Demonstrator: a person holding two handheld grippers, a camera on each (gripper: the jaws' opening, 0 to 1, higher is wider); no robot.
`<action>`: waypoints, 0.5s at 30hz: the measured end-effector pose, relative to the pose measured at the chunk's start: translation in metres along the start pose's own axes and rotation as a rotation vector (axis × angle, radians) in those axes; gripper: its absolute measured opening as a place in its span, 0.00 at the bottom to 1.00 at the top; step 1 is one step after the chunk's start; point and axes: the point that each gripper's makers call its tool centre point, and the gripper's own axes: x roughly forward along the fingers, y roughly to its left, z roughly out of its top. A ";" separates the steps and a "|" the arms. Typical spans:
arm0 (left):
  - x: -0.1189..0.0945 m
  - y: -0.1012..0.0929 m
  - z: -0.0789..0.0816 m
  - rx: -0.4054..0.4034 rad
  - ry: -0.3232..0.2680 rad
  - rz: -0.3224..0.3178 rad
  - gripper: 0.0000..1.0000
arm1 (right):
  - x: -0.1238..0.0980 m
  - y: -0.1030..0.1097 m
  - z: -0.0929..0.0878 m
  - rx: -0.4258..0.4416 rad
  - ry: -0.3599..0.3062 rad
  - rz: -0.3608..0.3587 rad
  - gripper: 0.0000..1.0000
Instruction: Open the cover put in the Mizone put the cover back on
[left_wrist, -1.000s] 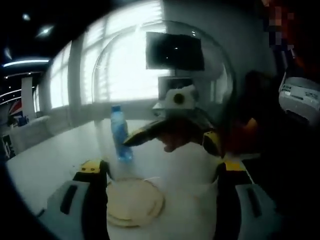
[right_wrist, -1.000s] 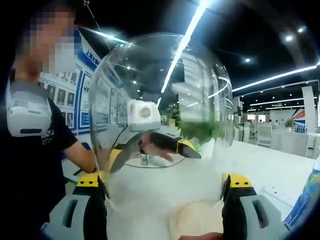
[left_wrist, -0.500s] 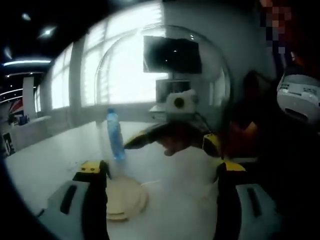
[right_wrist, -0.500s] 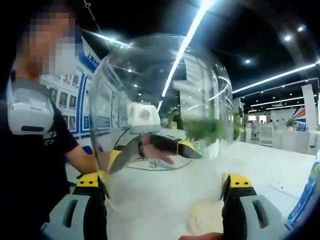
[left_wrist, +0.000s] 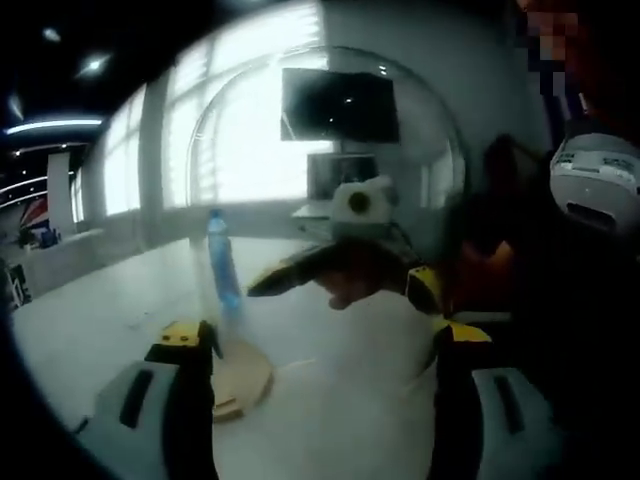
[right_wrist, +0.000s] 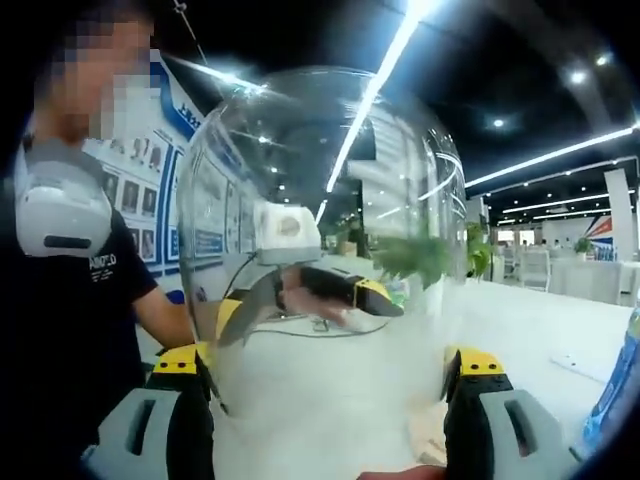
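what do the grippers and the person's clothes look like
Left gripper and right gripper match: each has two black jaws with yellow caps on pale grey housings. The other gripper seen across the dome shows dark tapered fingers with a yellow band. The person wears a black short-sleeved shirt with small white chest lettering, and a white and grey device hangs at the chest.

Legible text: none. Small white lettering on the person's black T-shirt (right_wrist: 103, 262), right gripper view, was too blurred to read. Wall posters (right_wrist: 130, 190) behind carried indistinct print.
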 end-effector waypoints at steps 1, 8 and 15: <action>0.000 -0.001 -0.001 -0.004 0.000 0.000 0.77 | 0.000 0.001 -0.001 0.004 -0.001 0.001 0.90; 0.001 -0.005 -0.008 -0.013 0.010 0.005 0.77 | -0.002 0.005 -0.008 0.006 0.011 0.000 0.90; 0.003 -0.007 -0.015 -0.034 0.027 0.006 0.77 | -0.002 0.006 -0.015 0.034 0.014 0.003 0.90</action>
